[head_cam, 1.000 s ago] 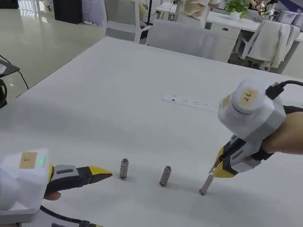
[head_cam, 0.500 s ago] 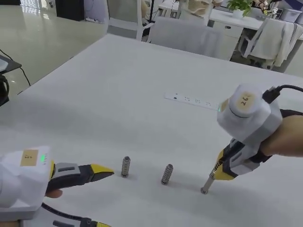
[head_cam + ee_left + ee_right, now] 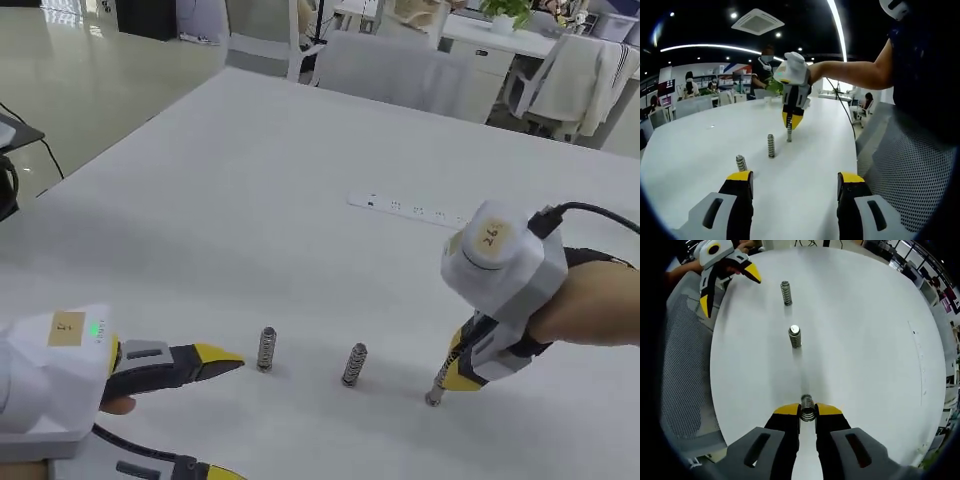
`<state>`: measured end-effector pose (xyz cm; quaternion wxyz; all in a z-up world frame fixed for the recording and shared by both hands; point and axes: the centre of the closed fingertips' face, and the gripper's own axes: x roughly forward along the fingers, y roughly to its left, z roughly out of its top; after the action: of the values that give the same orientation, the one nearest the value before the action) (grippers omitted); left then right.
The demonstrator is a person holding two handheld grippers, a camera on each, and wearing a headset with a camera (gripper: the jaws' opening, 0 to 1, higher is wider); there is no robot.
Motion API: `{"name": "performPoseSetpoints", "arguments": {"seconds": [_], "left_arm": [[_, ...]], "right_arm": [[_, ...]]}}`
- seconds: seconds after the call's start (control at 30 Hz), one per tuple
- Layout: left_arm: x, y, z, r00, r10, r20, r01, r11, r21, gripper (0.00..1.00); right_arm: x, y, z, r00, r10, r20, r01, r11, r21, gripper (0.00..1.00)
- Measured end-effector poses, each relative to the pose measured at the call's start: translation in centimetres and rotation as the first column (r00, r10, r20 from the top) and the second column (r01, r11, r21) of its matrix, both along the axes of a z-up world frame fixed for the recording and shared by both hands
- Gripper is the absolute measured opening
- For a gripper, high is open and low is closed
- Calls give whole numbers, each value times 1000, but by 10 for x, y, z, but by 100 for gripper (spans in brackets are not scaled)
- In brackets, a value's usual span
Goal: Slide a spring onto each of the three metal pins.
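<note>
Three metal pins stand in a row on the white table point(image 3: 250, 200). The left pin point(image 3: 266, 350) and the middle pin point(image 3: 354, 364) each wear a spring. My right gripper point(image 3: 455, 375) is shut on a third spring point(image 3: 808, 408) and holds it tilted on the right pin point(image 3: 434, 396), whose lower end shows below the jaws. In the right gripper view the other sprung pins point(image 3: 795, 336) point(image 3: 786, 292) line up ahead. My left gripper point(image 3: 796, 177) stands open just left of the row, with nothing between its jaws.
A white power strip point(image 3: 410, 212) lies on the table beyond the pins. Chairs point(image 3: 390, 75) and desks stand past the far edge. A mesh chair point(image 3: 900, 165) sits by the table's near edge. People stand in the background of the left gripper view.
My right gripper has come lower with the spring, closer to the base of the right pin. The left gripper has hardly moved.
</note>
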<state>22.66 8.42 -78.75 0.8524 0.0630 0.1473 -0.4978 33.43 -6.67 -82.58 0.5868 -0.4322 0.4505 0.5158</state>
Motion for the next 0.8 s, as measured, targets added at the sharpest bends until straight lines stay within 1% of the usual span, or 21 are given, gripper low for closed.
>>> {"name": "performPoseSetpoints", "arguments": {"seconds": [0.57, 0.8], "left_arm": [[0, -1, -2, 1000, -3, -3, 3, 1000, -1, 63], [0, 0, -3, 1000, -2, -4, 2, 1000, -3, 63]], "right_arm": [[0, 2, -23, 1000, -12, -2, 12, 1000, -13, 9], [0, 3, -23, 1000, -18, -5, 18, 1000, -6, 9]]}}
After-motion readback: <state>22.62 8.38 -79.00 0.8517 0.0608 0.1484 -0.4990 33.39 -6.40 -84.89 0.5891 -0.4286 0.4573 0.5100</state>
